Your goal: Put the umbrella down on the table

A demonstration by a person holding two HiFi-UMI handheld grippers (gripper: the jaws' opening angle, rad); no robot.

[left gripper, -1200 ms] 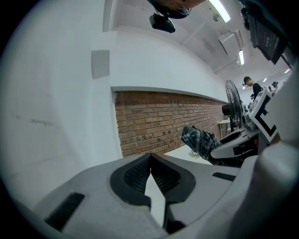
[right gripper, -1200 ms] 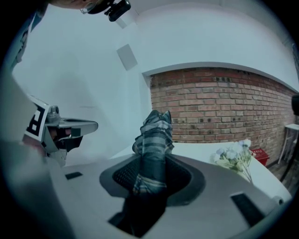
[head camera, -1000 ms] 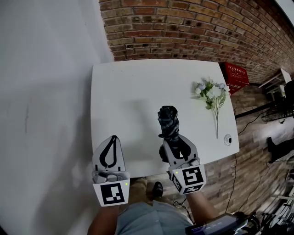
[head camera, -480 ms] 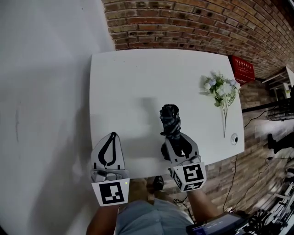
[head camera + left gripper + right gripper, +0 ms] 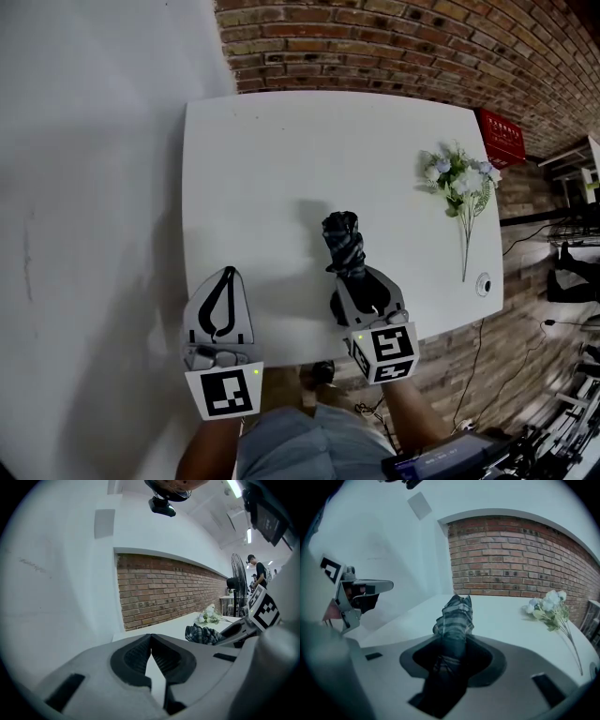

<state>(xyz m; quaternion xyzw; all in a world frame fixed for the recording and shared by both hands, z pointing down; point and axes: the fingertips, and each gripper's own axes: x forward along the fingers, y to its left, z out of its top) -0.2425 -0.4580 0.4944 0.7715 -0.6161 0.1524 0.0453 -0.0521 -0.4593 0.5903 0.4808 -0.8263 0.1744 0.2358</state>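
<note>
A folded dark plaid umbrella (image 5: pixel 344 244) sticks out forward from my right gripper (image 5: pixel 354 277), which is shut on its lower part over the front of the white table (image 5: pixel 281 159). In the right gripper view the umbrella (image 5: pixel 454 613) runs up between the jaws of that gripper (image 5: pixel 451 645), its tip pointing at the brick wall. Whether it touches the tabletop I cannot tell. My left gripper (image 5: pixel 228 276) hangs at the table's front left edge, shut and holding nothing; its tips meet (image 5: pixel 151 637). The umbrella (image 5: pixel 202 633) lies to its right.
A bunch of pale artificial flowers (image 5: pixel 458 184) lies at the table's right side, with a small round thing (image 5: pixel 483 284) near the right front corner. A red crate (image 5: pixel 504 137) stands beyond the table by the brick wall (image 5: pixel 394 47). A person (image 5: pixel 258 572) stands far off by a fan (image 5: pixel 238 581).
Both grippers have sunk toward the table, and the umbrella has come down with the right one. Its shadow on the tabletop now lies close beside it.
</note>
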